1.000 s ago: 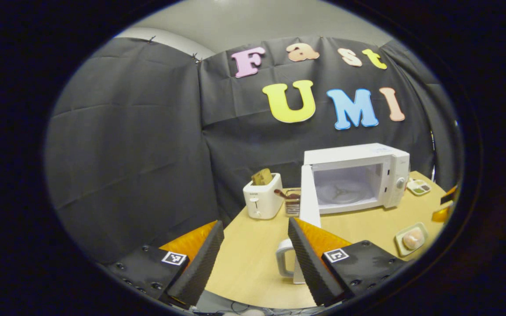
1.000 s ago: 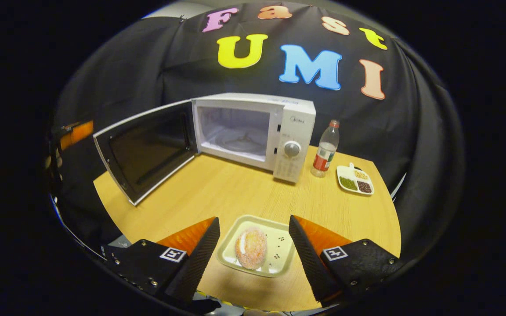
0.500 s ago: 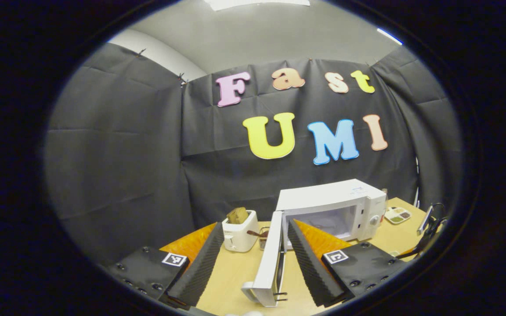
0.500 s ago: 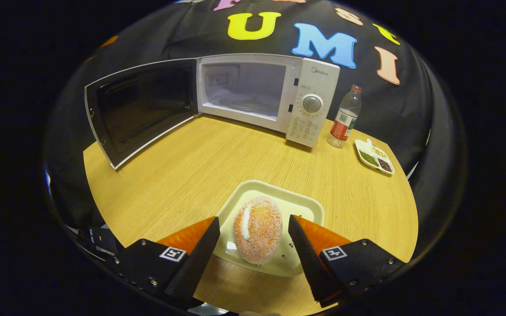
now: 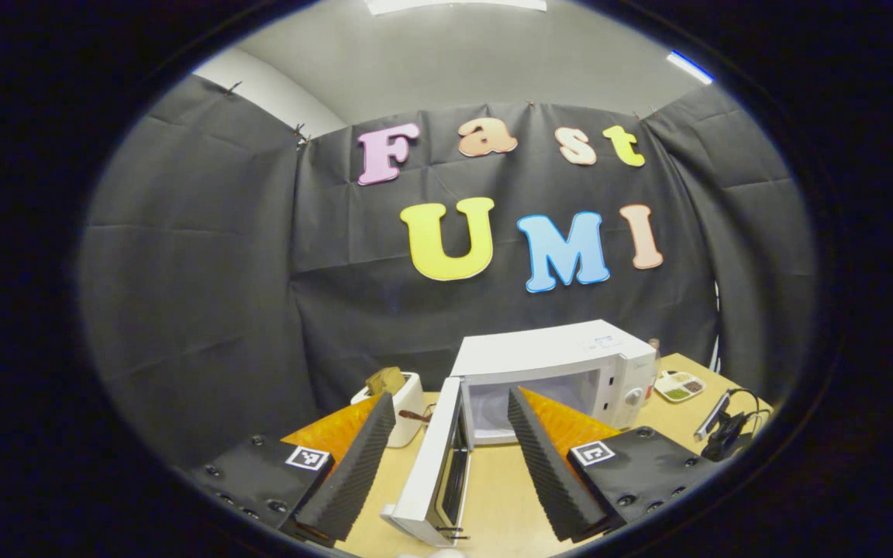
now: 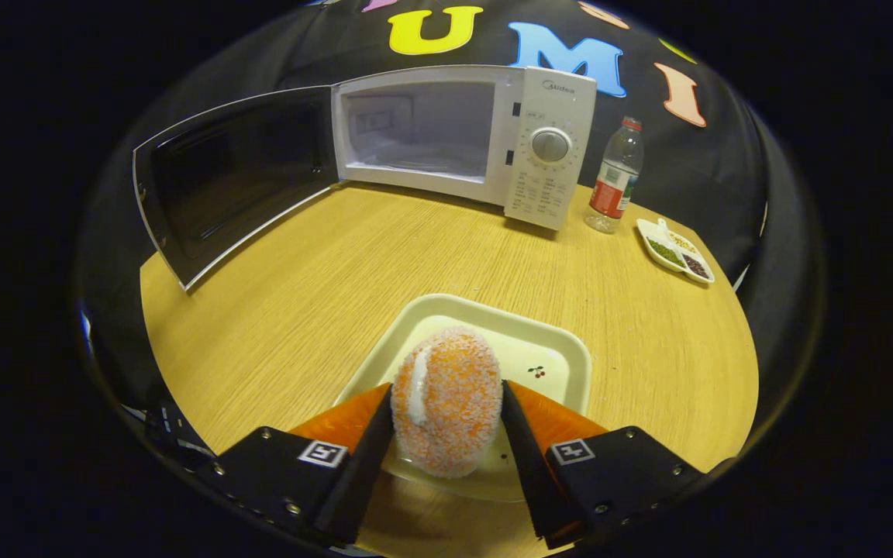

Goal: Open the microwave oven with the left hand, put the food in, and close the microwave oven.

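Note:
The white microwave (image 6: 477,132) stands at the back of the wooden table (image 6: 384,263), its door (image 6: 229,178) swung wide to the left and its cavity bare. An orange, sugar-coated bun (image 6: 446,411) lies on a pale tray (image 6: 547,349) near the front edge. My right gripper (image 6: 446,389) is shut on the bun, one finger pressing each side. My left gripper (image 5: 450,397) hangs open above the table's left front with nothing in it. Beyond it I see the microwave (image 5: 547,360) and the edge of its open door (image 5: 435,465).
A white toaster (image 5: 404,395) with bread in it stands left of the microwave. To the microwave's right are a water bottle (image 6: 613,186) and a small divided dish (image 6: 675,252). A dark device with a cable (image 5: 725,426) lies at the table's right edge.
My right gripper came down over the tray and its fingers closed onto the bun. My left gripper drew back from the door and tilted upward, staying open.

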The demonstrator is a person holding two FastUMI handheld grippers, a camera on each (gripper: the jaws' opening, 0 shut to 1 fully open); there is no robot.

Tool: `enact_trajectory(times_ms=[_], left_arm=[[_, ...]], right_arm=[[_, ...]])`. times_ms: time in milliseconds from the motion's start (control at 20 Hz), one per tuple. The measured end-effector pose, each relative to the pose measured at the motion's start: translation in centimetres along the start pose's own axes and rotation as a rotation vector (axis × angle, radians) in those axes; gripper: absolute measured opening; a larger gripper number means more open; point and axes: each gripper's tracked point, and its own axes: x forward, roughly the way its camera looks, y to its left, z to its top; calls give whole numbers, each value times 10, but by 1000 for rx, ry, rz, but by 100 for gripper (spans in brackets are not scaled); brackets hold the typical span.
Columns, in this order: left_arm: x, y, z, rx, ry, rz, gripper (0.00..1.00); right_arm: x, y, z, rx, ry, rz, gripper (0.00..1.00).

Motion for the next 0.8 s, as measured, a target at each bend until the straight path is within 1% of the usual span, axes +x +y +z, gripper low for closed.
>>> enact_trajectory(times_ms=[50,100,150,200,250,300,400,550,600,650,700,750,800], left_arm=[[1,0,1,0,3,-1,100],[3,-1,-1,0,7,-2,100],[4,0,-3,2,13,0,97],[6,0,-4,3,18,0,100],[6,1,-4,7,18,5,97],[8,3,-7,11,22,5,100],[9,5,-8,22,25,5,100],[10,4,-8,15,25,2,100],[11,4,-9,11,25,1,100],[12,2,-10,8,23,-5,100],[14,1,-11,10,27,-6,100],[16,1,-12,12,28,-9,97],[17,2,-13,11,33,-8,97]], right_arm=[[2,0,0,-1,10,12,78],[2,1,0,4,17,24,72],[1,0,1,3,25,33,71],[-1,2,-1,-1,47,51,64],[-4,1,5,1,43,54,64],[-9,0,15,12,17,61,64],[-15,2,36,43,-16,70,64],[-20,11,77,120,-70,99,64],[-19,16,95,134,-96,112,60],[-15,21,112,142,-116,119,63],[-11,27,129,152,-138,134,63],[-5,34,145,172,-158,148,63],[1,42,160,198,-174,166,64]])
